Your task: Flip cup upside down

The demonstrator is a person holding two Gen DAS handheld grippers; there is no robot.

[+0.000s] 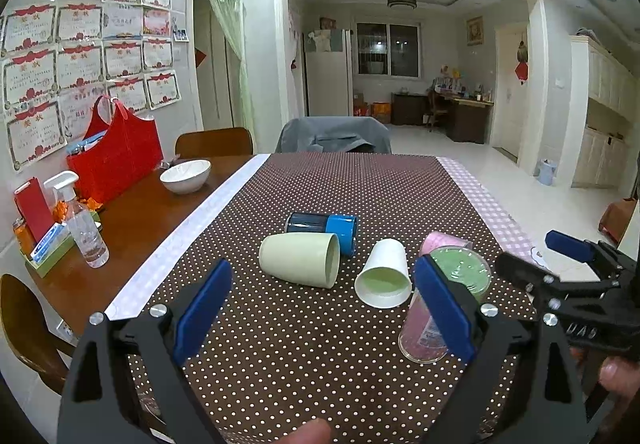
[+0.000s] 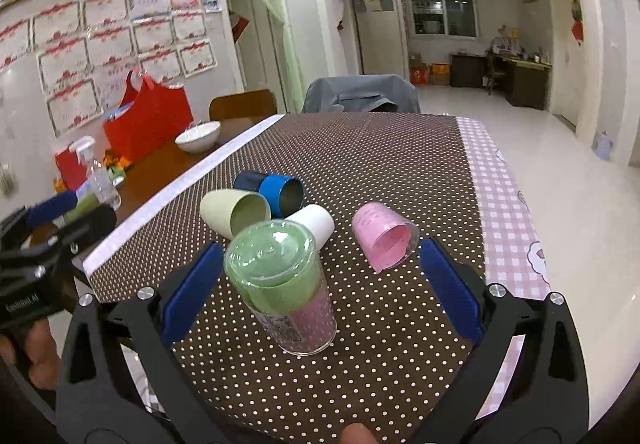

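- We hold the left hand-held gripper (image 1: 324, 310) low in the frame, its blue pads spread wide with nothing between them.
- Our right hand-held gripper (image 2: 322, 282) is equally spread; the clear cup (image 2: 286, 284) stands upside down between its fingers at frame centre, touching neither pad, on the dotted counter (image 2: 380, 164).
- That cup shows green and pink inside.
- Above it lie four cups on their sides: a pale green cup (image 1: 300, 260), a blue cup (image 1: 324, 230), a white paper cup (image 1: 386, 276) and a pink cup (image 2: 386, 236) to the right.
- At upper left sit a white bowl (image 1: 186, 175) and red bag (image 1: 116, 154).
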